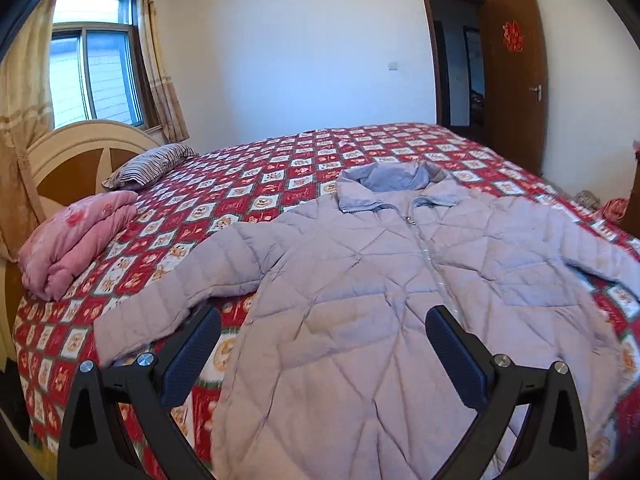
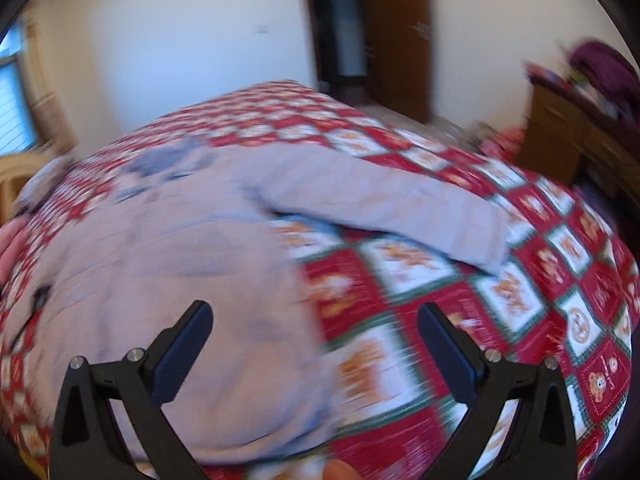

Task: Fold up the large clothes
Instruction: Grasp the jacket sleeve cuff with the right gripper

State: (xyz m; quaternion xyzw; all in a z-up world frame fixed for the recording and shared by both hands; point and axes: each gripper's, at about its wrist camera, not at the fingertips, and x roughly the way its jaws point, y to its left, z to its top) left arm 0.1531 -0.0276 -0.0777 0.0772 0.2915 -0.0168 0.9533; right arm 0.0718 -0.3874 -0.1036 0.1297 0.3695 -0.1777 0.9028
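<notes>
A puffy lilac diamond-quilted jacket [image 1: 360, 280] lies flat on the red-and-white checked bedspread [image 1: 248, 176]; both grippers' fingers [image 1: 200, 356] [image 2: 444, 356] are spread, holding nothing.

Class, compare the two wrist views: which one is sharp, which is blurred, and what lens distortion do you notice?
Left wrist view: sharp; the quilted jacket shows crisp stitching, daylight comes from the window, and the fisheye curves the door. Right wrist view: motion blur smears jacket and bedspread, though the right gripper stays fairly crisp.
</notes>
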